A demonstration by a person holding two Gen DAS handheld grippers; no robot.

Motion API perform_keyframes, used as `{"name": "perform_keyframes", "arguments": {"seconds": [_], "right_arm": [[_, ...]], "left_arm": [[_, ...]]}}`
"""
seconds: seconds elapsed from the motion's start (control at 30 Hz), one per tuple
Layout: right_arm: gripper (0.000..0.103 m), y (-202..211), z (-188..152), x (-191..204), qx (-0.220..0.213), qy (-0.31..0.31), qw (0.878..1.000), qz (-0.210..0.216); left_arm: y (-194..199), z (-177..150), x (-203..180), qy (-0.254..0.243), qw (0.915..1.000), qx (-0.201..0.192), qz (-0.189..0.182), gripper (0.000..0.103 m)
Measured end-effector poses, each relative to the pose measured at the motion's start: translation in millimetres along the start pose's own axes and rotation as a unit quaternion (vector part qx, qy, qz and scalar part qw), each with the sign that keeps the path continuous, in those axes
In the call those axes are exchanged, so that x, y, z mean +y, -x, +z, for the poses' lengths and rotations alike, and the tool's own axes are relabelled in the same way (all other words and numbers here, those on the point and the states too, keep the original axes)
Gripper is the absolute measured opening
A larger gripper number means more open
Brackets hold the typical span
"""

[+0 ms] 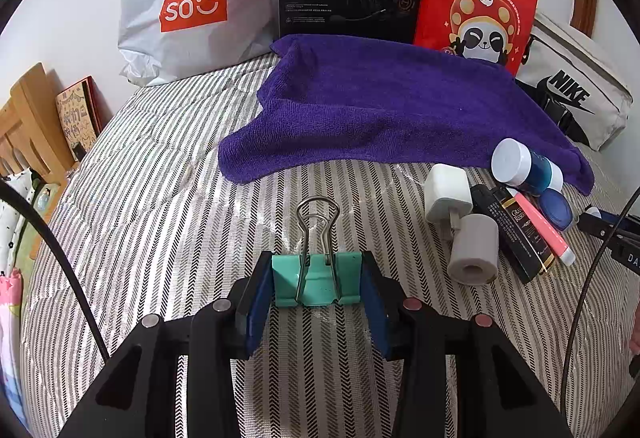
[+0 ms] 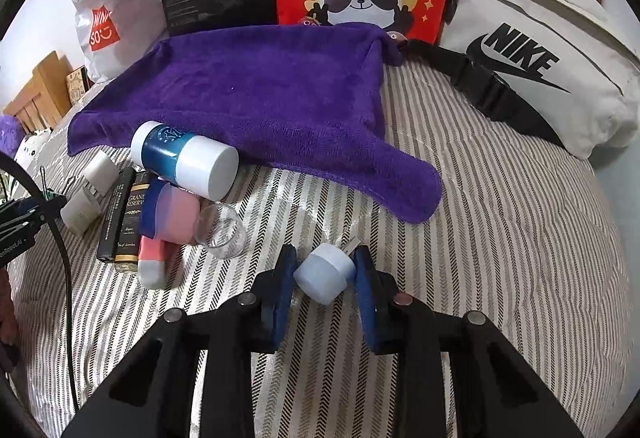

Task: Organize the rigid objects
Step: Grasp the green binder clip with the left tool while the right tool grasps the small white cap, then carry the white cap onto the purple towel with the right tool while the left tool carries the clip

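- Two grippers, both loaded: left gripper point(image 1: 316, 284) pinches the green binder clip point(image 1: 314, 284), wire handles pointing away.
- Right gripper point(image 2: 325, 272) clamps a white plug adapter point(image 2: 325, 272), prongs aimed up-right.

Our left hand-held gripper point(image 1: 316, 288) sits low over the bed point(image 1: 160, 198), its blue pads point(image 1: 256, 302) pressed against both sides of the clip point(image 1: 314, 284). Our right hand-held gripper point(image 2: 325, 278) also sits low over the bed, pointing toward the towel point(image 2: 260, 98); its pads point(image 2: 366, 286) pinch the plug point(image 2: 326, 272), which is tilted between them.
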State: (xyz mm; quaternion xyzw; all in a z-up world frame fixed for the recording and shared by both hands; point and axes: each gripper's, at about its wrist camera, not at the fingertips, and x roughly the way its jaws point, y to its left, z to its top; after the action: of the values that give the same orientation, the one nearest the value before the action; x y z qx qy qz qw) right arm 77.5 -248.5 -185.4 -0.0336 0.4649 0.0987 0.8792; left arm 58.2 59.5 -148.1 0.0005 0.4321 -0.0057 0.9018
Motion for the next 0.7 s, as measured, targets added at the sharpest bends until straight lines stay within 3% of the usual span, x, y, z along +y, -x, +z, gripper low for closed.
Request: {"name": "perform_keyframes", "arguments": {"seconds": [0.33, 0.47, 0.7], "right_arm": [[0.029, 13, 0, -7, 0.011, -0.006, 1.000, 0.021], [0.029, 23, 8, -11, -0.001, -0.005, 1.000, 0.031], [0.029, 36, 32, -11, -0.024, 0.020, 0.999, 0.042]], "left_arm": [[0, 0, 0, 0.001, 1.0000, 0.004, -0.002, 0.039], [8, 5, 5, 0.017, 0.9996, 0.012, -0.020, 0.039], [29, 25, 0, 0.002, 1.0000, 0.001, -0.008, 0.039]]}}
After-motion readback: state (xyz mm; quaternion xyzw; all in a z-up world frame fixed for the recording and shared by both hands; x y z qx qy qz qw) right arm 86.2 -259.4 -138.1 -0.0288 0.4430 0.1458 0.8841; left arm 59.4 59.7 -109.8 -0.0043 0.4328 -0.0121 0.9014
